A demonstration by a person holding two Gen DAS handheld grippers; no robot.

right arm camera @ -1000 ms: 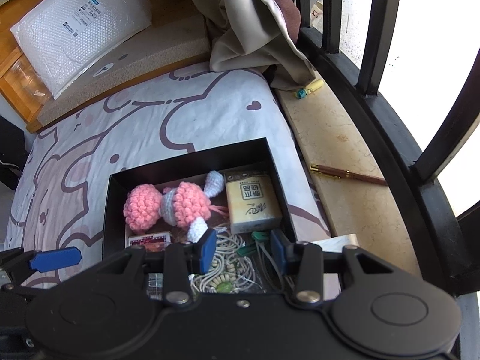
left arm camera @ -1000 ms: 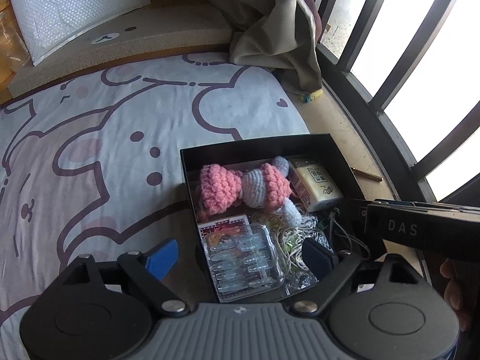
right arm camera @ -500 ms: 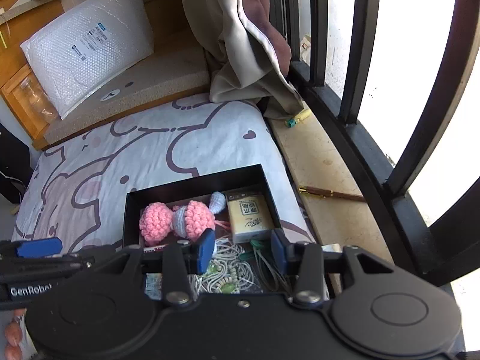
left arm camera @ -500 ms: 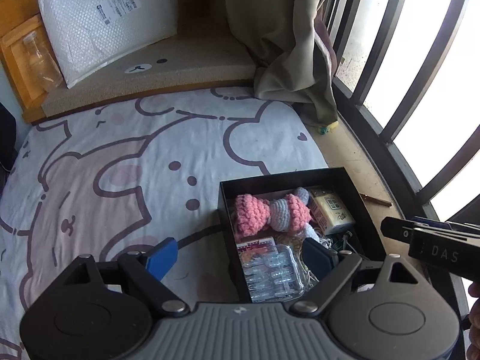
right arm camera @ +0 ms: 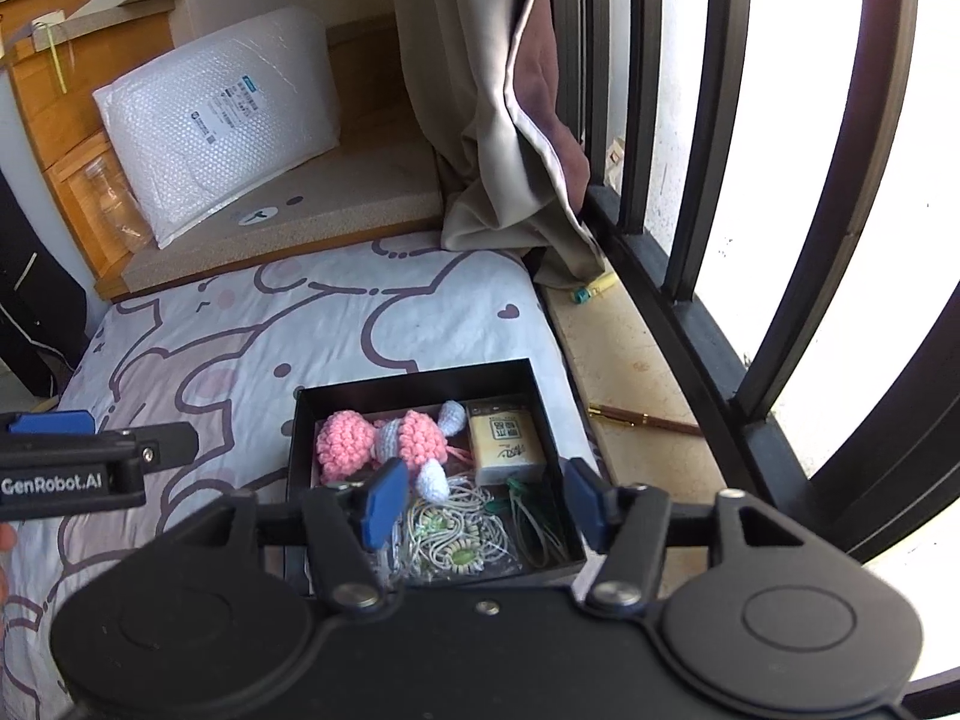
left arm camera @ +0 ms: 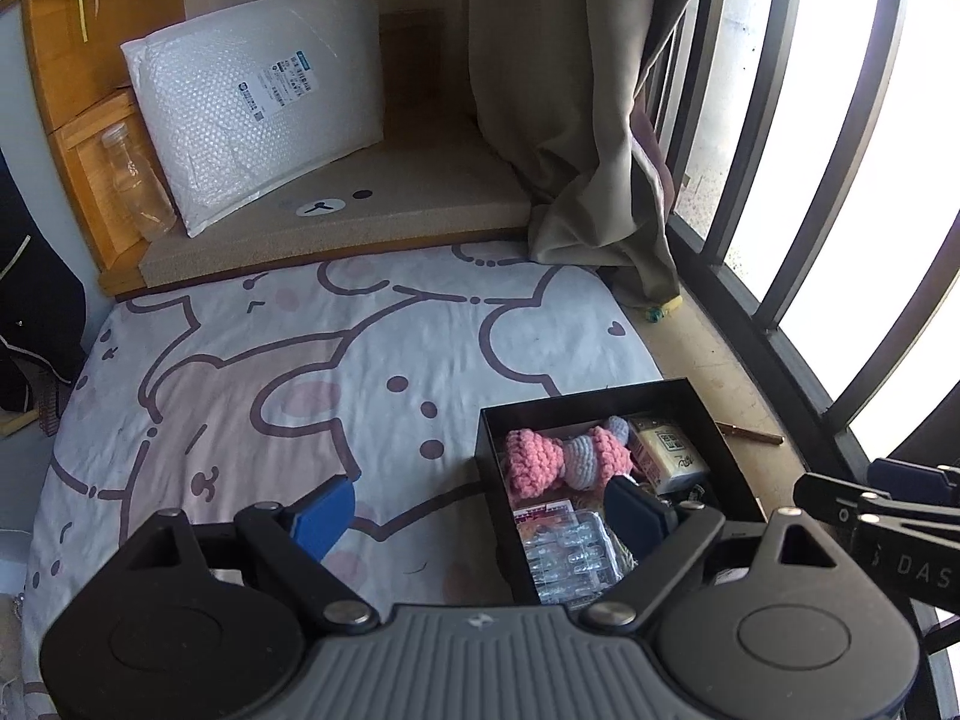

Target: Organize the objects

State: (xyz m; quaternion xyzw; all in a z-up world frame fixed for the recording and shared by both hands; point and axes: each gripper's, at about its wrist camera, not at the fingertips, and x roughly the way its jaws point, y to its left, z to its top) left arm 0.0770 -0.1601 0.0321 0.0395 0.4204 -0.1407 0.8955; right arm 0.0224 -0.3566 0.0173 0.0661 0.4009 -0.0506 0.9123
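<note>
Both grippers hang empty above the black box (right arm camera: 414, 381), left gripper (left arm camera: 480, 510) spread wide, right gripper (right arm camera: 480, 501) just opening with nothing between, so nudging its rim could, I judge, spill the crocheted toy (right arm camera: 384, 441) inside.

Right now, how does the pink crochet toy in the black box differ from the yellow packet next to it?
The pink crochet toy is soft, knitted and lumpy, pink with pale blue-white parts; the yellow packet is a smooth, flat-faced rectangular block with printed characters. The toy sprawls across the back of the black box, reaching further across it than the packet, which sits squarely in the back right corner. Both lie inside the box, side by side, neither in a gripper.
</note>
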